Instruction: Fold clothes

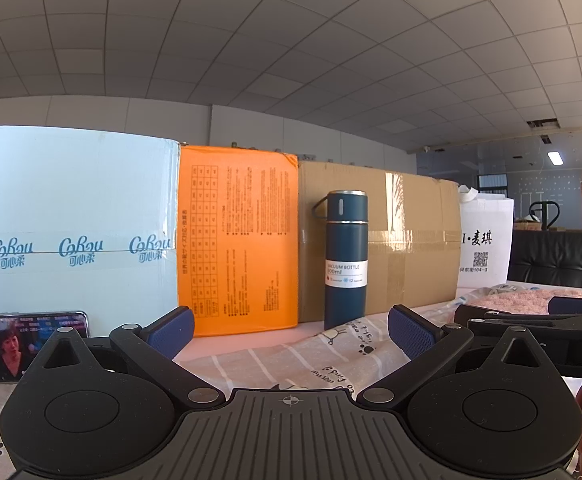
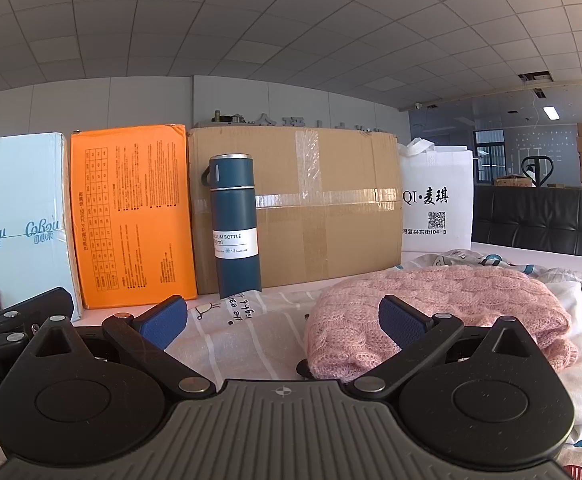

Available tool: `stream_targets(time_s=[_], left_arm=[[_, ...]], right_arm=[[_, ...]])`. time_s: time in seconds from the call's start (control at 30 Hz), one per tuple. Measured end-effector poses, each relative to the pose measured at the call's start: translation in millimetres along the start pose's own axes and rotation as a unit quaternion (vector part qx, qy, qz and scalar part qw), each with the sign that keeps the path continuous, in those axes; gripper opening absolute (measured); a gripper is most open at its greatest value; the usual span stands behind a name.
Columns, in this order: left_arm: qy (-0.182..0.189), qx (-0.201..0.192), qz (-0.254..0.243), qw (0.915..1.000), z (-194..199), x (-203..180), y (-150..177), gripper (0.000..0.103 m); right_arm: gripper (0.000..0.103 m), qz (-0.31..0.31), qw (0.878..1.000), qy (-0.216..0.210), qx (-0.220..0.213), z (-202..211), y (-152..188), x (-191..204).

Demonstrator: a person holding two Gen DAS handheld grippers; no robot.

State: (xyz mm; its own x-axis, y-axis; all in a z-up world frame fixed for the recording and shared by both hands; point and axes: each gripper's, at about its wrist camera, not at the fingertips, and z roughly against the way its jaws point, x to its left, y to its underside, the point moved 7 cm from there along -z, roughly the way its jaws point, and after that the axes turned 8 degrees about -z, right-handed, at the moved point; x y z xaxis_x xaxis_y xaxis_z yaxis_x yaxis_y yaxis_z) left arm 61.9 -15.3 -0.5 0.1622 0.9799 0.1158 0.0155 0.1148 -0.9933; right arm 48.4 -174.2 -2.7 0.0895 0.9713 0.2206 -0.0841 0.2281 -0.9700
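A pink knitted sweater [image 2: 443, 304] lies bunched on a white printed cloth [image 2: 251, 332] that covers the table, in front and to the right of my right gripper [image 2: 283, 320]. The right gripper is open and empty, its right finger [image 2: 403, 322] beside the sweater's near edge. My left gripper [image 1: 291, 330] is open and empty above the printed cloth [image 1: 299, 356]. The sweater [image 1: 519, 300] shows at the far right of the left wrist view, partly hidden behind the right gripper.
A dark blue vacuum bottle [image 1: 345, 258] stands upright at the back. Behind it stand a light blue box [image 1: 71, 232], an orange box [image 1: 239, 240] and a brown carton [image 1: 403, 236]. A white bag [image 2: 437, 196] stands right. A phone [image 1: 15, 346] leans at left.
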Motion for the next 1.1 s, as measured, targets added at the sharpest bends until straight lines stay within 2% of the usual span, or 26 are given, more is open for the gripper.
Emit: stream_targets(time_s=[0.63, 0.83, 0.97, 1.1], left_arm=[[-0.010, 0.003, 0.001, 0.9999, 0.3, 1.1, 0.3, 0.103], [-0.007, -0.002, -0.002, 1.0000, 2.0, 0.2, -1.1, 0.103], [0.008, 0.000, 0.001, 1.0000, 1.8, -1.4, -1.6, 0.103], [0.026, -0.004, -0.022, 0.9994, 2.4, -11.7, -5.3, 0.103]], right_arm=[[0.103, -0.006, 1.000, 0.003, -0.003, -0.7, -1.7, -5.8], [0.103, -0.058, 0.996, 0.061, -0.016, -5.3, -15.6, -43.9], [0.103, -0.080, 0.992, 0.096, -0.025, -1.2, -21.9, -73.2], [0.103, -0.126, 0.984, 0.124, -0.024, 11.0, -31.6, -113.3]])
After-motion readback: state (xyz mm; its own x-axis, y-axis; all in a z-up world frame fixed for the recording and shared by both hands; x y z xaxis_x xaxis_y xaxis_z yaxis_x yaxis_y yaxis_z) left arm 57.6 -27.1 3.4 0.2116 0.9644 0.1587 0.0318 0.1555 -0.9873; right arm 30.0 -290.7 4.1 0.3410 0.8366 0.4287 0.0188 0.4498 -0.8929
